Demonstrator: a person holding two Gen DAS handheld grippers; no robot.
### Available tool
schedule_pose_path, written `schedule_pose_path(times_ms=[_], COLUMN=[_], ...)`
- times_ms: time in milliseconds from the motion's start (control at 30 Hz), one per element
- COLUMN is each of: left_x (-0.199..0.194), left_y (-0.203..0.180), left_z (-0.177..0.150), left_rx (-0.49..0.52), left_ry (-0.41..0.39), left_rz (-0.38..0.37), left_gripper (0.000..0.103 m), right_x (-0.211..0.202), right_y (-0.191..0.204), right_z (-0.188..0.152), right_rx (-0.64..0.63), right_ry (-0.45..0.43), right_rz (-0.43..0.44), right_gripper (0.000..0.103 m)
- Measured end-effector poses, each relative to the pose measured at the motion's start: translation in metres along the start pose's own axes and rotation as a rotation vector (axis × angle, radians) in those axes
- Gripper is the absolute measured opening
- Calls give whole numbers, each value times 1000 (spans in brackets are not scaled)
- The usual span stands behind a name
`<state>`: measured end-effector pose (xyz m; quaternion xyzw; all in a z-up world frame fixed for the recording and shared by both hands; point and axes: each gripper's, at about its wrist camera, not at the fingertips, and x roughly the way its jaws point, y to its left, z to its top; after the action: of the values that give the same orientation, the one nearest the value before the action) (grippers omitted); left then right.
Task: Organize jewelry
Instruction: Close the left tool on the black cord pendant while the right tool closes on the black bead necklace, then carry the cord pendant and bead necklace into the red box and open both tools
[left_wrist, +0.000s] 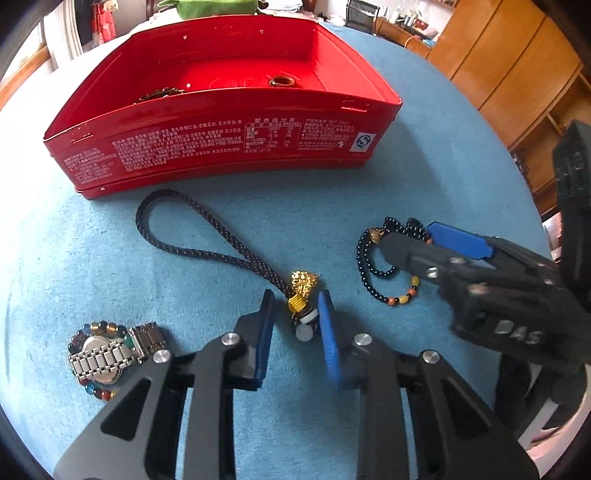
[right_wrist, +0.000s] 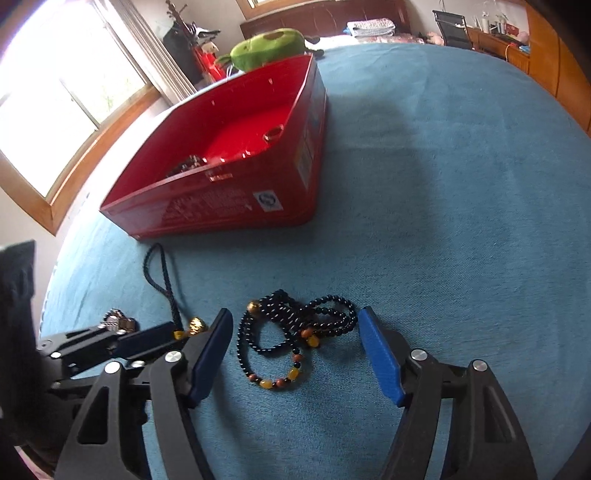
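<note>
An open red tin (left_wrist: 229, 151) stands on the blue cloth; it also shows in the right wrist view (right_wrist: 221, 199). It holds a dark bracelet (left_wrist: 159, 94) and a ring (left_wrist: 281, 81). A black cord with a gold charm (left_wrist: 303, 286) lies in front of it. My left gripper (left_wrist: 295, 306) is open, its blue pads on either side of the charm. A black bead necklace with orange beads (right_wrist: 295, 332) lies between the open fingers of my right gripper (right_wrist: 295, 325). The right gripper also shows in the left wrist view (left_wrist: 410, 243).
A steel watch on a coloured bead bracelet (left_wrist: 107, 354) lies at the left. A green plush toy (right_wrist: 269, 48) sits behind the tin. Wooden cabinets (left_wrist: 517, 66) stand beyond the table's right edge. A window (right_wrist: 55, 96) is at the left.
</note>
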<state>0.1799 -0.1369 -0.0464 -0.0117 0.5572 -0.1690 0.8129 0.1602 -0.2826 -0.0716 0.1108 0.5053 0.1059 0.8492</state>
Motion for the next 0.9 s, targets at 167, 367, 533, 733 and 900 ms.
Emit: schedule_pose_path(times_ms=[167, 367, 533, 733, 900], left_x=[2, 8, -2, -20, -30], left_y=[-8, -7, 2, 18, 25], left_z=[1, 2, 2, 2, 1], left_rx=[19, 19, 5, -29, -43], left_ry=[-2, 9, -28, -73, -91], left_rz=[-29, -49, -33, -63, -74], left_gripper=[23, 14, 11, 11, 11], right_x=[3, 5, -6, -21, -9], right_y=[8, 11, -2, -15, -11], right_z=[-2, -3, 0, 2, 3], right_rx=[-24, -39, 13, 53, 52], right_ry=[5, -9, -36, -79, -37], right_rz=[-12, -4, 30, 71, 53], right_gripper=[52, 23, 18, 17, 22])
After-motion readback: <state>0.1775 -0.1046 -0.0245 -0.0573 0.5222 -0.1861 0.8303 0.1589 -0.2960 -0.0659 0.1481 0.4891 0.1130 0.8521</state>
